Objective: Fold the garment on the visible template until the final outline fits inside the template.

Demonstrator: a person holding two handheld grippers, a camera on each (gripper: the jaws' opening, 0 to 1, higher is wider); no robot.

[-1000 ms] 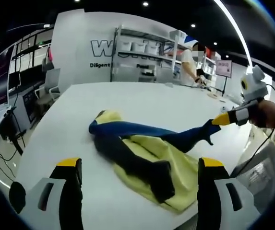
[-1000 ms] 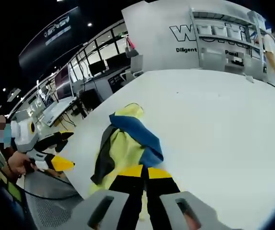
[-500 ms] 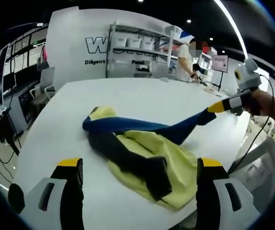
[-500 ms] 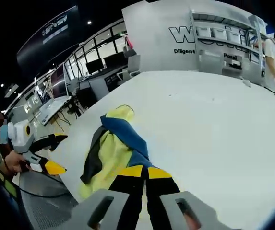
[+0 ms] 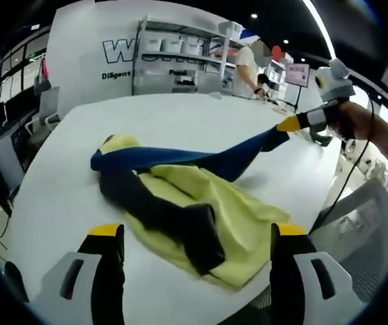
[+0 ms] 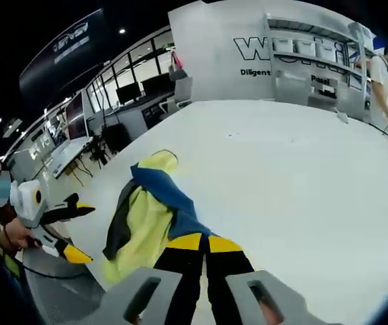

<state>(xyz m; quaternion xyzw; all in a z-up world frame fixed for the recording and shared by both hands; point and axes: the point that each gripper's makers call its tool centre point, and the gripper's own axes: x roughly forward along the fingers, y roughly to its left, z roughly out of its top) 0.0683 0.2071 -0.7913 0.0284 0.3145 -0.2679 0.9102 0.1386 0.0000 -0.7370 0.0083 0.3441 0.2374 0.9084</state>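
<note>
Lying crumpled on the white worktop [image 5: 180, 112], near the edge closest to the person, the garment [image 5: 200, 210] is seen as a yellow body with a black sleeve [image 5: 160, 213] folded across it and a blue sleeve [image 5: 200, 159] drawn out toward the right. In the left gripper view, the blue sleeve is pulled taut and raised off the surface, its end pinched between the yellow-tipped jaws of the right tool [image 5: 285, 124], which is gripped by a hand [image 5: 356, 122] above the worktop's far right edge. The left tool [image 5: 192, 237] is held with its jaws set wide apart, nothing between them, short of the garment's near hem.

In the right gripper view, the right tool [image 6: 204, 242] is shown with its jaws pressed together on blue cloth, and the garment [image 6: 146, 217] trails away from it toward the worktop [image 6: 302, 169] edge, yellow and black parts bunched to the left. The left tool [image 6: 72, 230] is seen there at the far left, off the worktop's edge, its jaws spread and held by a hand [image 6: 14, 233].

A template outline cannot be made out on the worktop. Shelving [image 5: 180, 64] and a wall with large lettering [image 6: 275, 47] stand behind, and a person [image 5: 248, 64] stands at the shelving.
</note>
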